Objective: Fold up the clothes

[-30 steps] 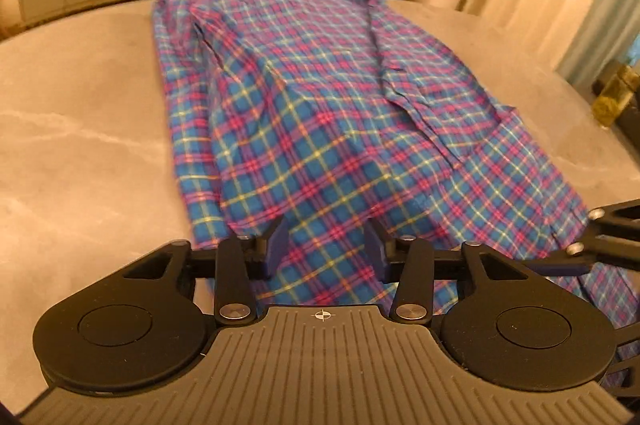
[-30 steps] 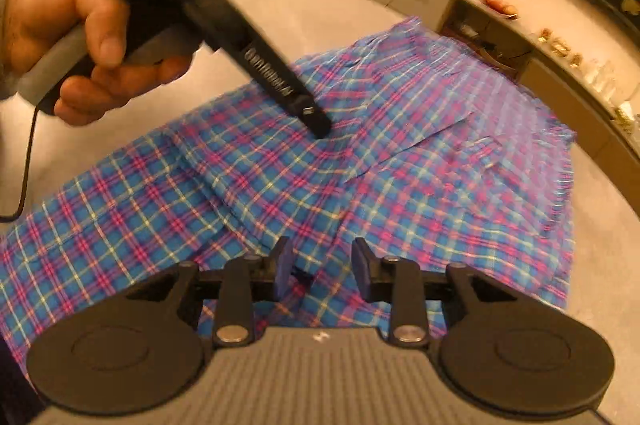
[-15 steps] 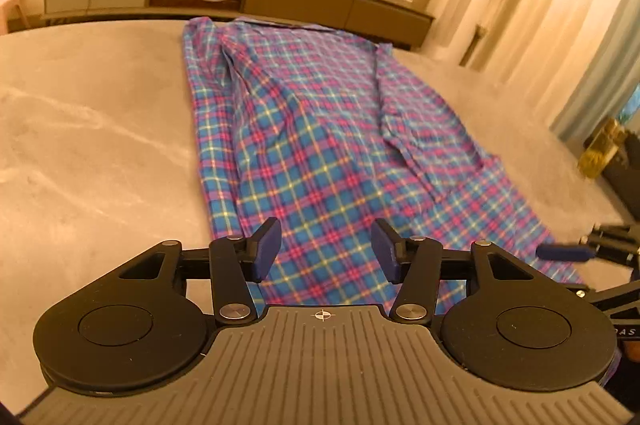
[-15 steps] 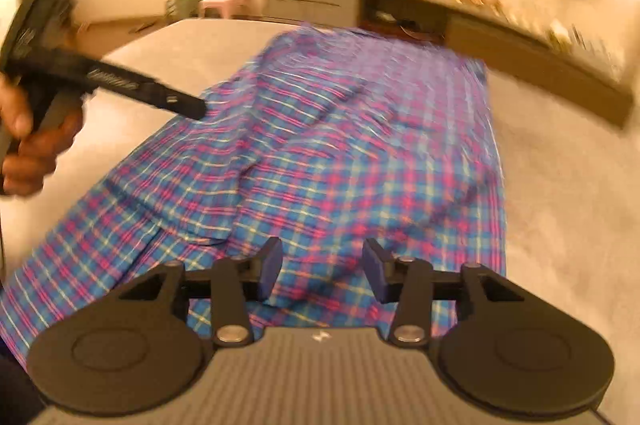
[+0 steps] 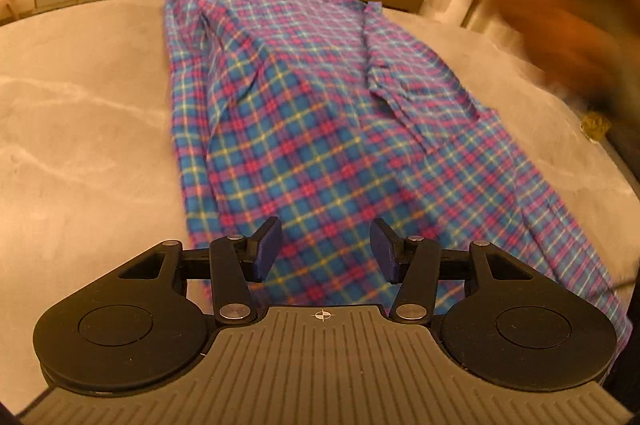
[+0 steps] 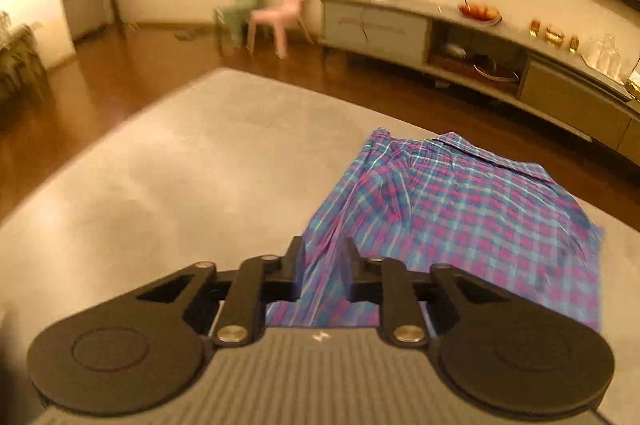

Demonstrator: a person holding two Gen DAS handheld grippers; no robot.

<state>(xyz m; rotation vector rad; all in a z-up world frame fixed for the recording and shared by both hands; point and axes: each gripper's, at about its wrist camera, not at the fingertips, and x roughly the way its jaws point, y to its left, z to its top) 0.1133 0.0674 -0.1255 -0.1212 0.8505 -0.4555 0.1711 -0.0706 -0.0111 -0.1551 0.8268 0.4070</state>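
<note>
Two grippers over a plaid shirt (image 5: 304, 129) spread on the grey marbled table (image 5: 80, 113). Left gripper (image 5: 326, 251) hovering low above the near hem, fingers spread apart, nothing between them. Right gripper (image 6: 322, 267) raised, fingers clamped on a lifted, bunched fold of the shirt. Beyond, long sideboard (image 6: 500, 41) against the wall.
</note>
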